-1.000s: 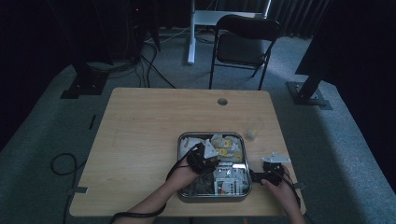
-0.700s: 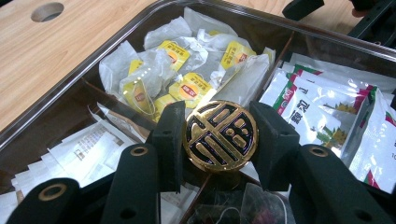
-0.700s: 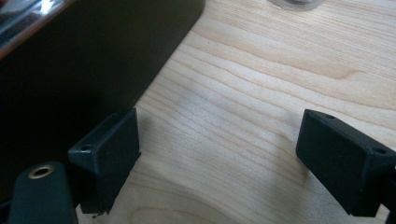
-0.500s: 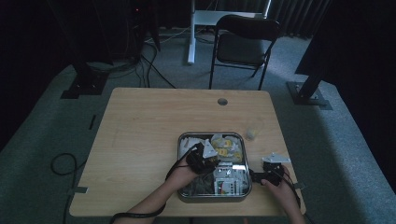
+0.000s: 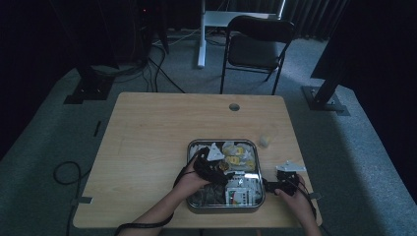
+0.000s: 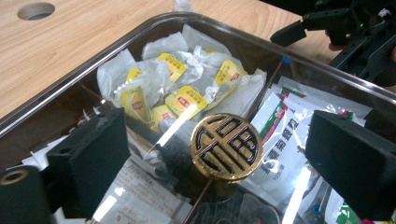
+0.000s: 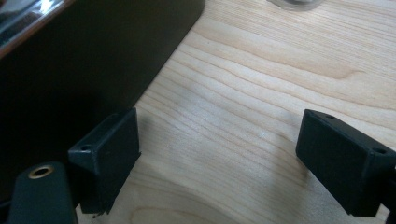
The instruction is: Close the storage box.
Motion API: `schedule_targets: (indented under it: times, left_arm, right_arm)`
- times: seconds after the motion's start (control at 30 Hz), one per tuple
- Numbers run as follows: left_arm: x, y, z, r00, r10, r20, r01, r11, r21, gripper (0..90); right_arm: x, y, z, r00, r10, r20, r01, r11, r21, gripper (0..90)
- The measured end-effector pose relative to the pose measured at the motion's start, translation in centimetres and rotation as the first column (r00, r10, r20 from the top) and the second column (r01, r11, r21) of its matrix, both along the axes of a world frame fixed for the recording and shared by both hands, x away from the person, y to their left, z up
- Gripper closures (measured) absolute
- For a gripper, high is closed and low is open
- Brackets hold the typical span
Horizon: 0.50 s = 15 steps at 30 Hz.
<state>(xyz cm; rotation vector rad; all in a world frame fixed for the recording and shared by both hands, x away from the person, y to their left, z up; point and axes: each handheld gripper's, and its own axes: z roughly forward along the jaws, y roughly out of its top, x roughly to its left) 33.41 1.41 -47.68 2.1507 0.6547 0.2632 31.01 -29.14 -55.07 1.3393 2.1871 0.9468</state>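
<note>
Two spread jaws of the left gripper flank a gold-and-black round token lying on packets in the metal tray. It looks stiff, light, maybe slippery; grip its edges. The right gripper gapes empty over the table.

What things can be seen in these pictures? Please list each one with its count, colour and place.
table: one, light wood, middle of the high view
tray: one, dark metal, near edge of the table
tea bags: several, white with yellow tags, far part of the tray
round disc: one, gold and black, in the tray, between the left gripper's fingers but apart from them
printed packets: several, white with red and green, beside the disc
small pale object: one, whitish, on the table beyond the tray; kind unclear
chair: one, black, behind the table
left gripper: one, black, over the tray; jaws have just opened
right gripper: one, black, open over bare wood beside the tray
</note>
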Motion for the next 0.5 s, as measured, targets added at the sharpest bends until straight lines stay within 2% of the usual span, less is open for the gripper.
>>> schedule_targets:
  times: [0.27, 0.5]
  left_arm:
    - [0.0, 0.7, 0.3, 0.9991, 0.027, 0.033, -0.027, 0.9996, -0.007, 0.9]
    - [0.2, 2.2, 0.6, 0.9972, 0.063, 0.041, -0.061, 0.9972, -0.044, 0.9]
  right_arm:
    - [0.0, 0.0, 0.0, 1.0000, 0.000, 0.000, 0.000, 1.0000, 0.000, 12.8]
    - [0.0, 0.0, 0.0, 1.0000, 0.000, 0.000, 0.000, 1.0000, 0.000, 12.9]
